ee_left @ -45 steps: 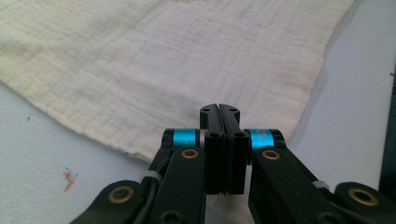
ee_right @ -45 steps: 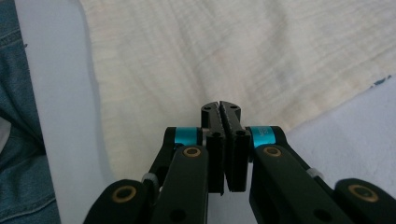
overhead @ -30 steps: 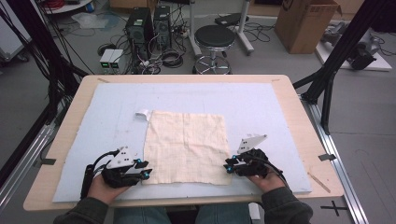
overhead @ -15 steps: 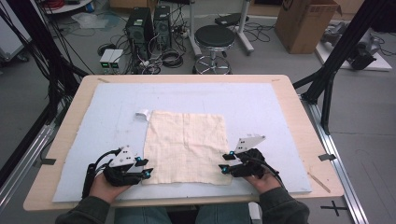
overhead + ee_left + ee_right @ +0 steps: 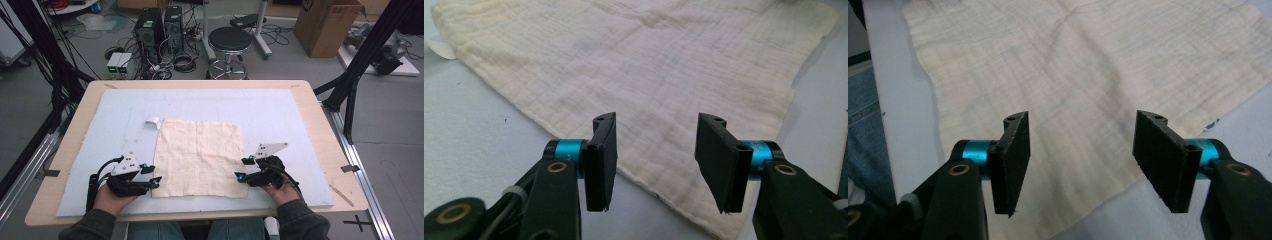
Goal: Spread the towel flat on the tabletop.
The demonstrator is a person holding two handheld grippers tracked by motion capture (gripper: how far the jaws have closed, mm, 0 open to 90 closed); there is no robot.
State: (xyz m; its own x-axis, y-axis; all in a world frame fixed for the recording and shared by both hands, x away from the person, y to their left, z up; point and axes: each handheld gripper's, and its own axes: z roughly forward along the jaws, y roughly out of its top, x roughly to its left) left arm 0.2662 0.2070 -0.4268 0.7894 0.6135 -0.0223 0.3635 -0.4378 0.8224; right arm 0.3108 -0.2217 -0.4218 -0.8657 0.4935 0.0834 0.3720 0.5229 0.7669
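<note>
A cream cloth lies flat on the pale blue mat, with a small white tag at its far left corner. My left gripper sits at the cloth's near left corner and is open. In the left gripper view its jaws have just been opening; the cloth lies under them, unpinched. My right gripper rests at the near right edge, also open. Its jaws have just been opening too, standing apart over the cloth.
The mat covers a wooden table. Behind the table stand a black stool, computer towers with cables, and a cardboard box. Black frame posts rise at both sides. The person's knees show at the table's near edge.
Both grippers' jaws stand wider apart than before. The hands have kept their places at the cloth's near corners, and the cloth lies flat as before.
</note>
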